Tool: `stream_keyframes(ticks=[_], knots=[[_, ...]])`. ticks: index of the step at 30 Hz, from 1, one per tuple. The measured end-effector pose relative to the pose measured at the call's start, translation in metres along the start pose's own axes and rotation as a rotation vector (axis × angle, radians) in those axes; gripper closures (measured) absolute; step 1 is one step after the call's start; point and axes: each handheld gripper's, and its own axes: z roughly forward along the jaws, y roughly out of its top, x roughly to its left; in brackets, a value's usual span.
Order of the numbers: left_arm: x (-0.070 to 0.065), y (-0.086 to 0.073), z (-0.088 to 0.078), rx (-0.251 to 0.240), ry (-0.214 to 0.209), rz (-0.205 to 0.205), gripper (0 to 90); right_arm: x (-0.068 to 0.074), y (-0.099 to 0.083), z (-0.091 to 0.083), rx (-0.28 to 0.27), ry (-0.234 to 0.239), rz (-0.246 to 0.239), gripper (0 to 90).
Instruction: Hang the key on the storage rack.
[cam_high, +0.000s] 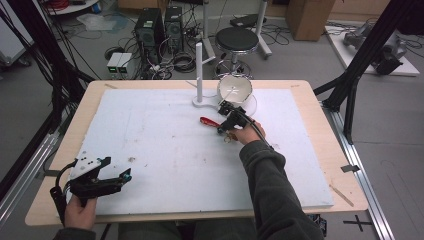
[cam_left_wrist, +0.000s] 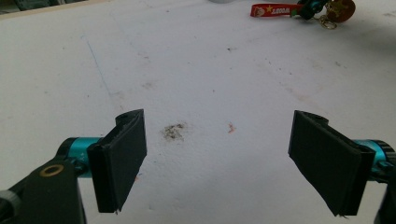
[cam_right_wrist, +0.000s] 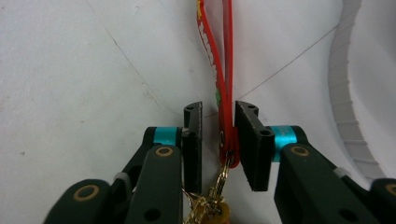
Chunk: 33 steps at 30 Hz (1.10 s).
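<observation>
A red strap (cam_high: 209, 121) with a gold key ring and charm (cam_high: 227, 137) lies on the white foam board (cam_high: 165, 150) near the back middle. My right gripper (cam_high: 221, 129) straddles the strap's ring end. In the right gripper view the strap (cam_right_wrist: 219, 56) runs up between the jaws and touches the right-hand one, with a gap to the other; the gripper (cam_right_wrist: 218, 140) is narrowly open. The gold chain (cam_right_wrist: 210, 205) hangs below. My left gripper (cam_high: 127, 175) rests at the front left, wide open (cam_left_wrist: 219, 154) over bare board. The strap (cam_left_wrist: 273, 9) shows far off.
A white bowl (cam_high: 235, 90) and a white upright post on a base (cam_high: 199, 65) stand at the back of the board, just beyond the right gripper. The bowl's ribbed rim (cam_right_wrist: 345, 93) curves at the right. Small dirt marks (cam_left_wrist: 173, 131) spot the board.
</observation>
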Motion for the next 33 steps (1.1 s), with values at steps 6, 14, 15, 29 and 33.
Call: stream_keyframes(ticks=[6, 14, 15, 29, 33], knots=[[0.000, 0.000, 0.000, -0.001, 0.003, -0.005, 19.8, 0.001, 0.001, 0.001, -0.002, -0.001, -0.004, 81.8], [0.000, 0.000, 0.000, -0.001, 0.003, -0.002, 19.8, 0.001, 0.000, -0.001, -0.006, 0.011, 0.004, 82.4], [0.000, 0.000, 0.000, -0.001, 0.003, -0.001, 19.7, 0.000, -0.001, -0.002, -0.021, 0.013, -0.001, 82.4], [0.000, 0.000, 0.000, -0.002, 0.004, -0.003, 19.7, 0.001, -0.005, -0.018, -0.099, 0.058, 0.022, 82.6], [0.000, 0.000, 0.000, 0.001, 0.003, 0.001, 19.8, 0.003, -0.005, -0.025, -0.134, 0.063, 0.014, 82.7]])
